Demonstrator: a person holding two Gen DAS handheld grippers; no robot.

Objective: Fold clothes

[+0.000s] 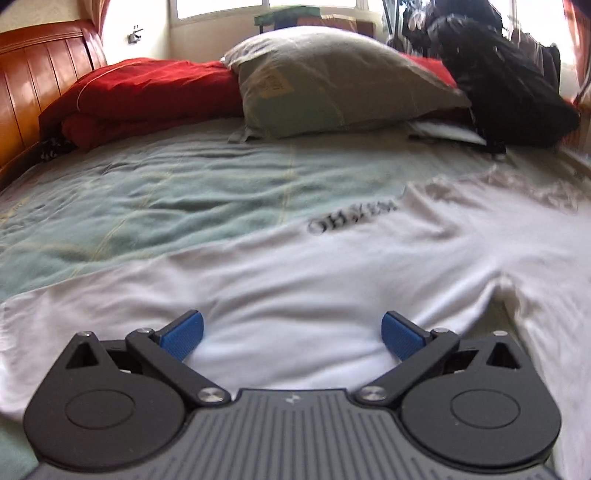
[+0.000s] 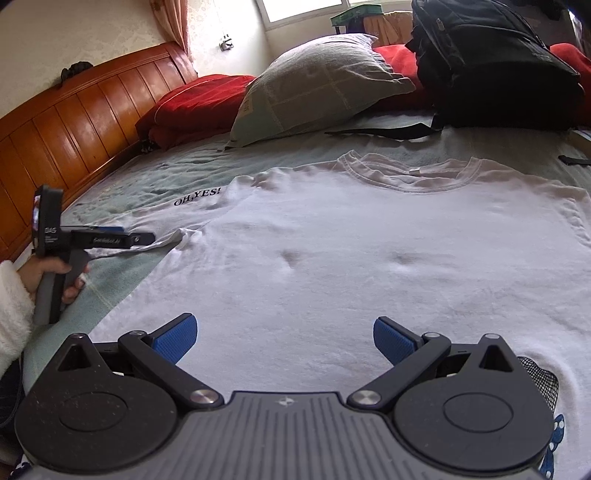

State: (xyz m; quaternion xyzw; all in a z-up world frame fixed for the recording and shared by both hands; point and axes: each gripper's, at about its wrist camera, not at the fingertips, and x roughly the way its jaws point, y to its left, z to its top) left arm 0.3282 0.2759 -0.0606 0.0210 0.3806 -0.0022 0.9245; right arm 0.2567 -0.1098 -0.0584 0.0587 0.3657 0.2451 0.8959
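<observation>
White T-shirt (image 2: 369,236) spread flat on bed (image 2: 122,192), collar at 12 o'clock, long axis 6–12. Your left gripper (image 1: 291,334) wide, over sleeve at shirt's 9 o'clock edge, nearer that sleeve. Right gripper (image 2: 284,341) wide, over hem at 6.

"OH,YES!" on the white T-shirt (image 2: 369,240) sleeve

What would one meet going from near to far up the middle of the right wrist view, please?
Right gripper → white T-shirt → its collar → green bedspread → grey pillow → window.
</observation>
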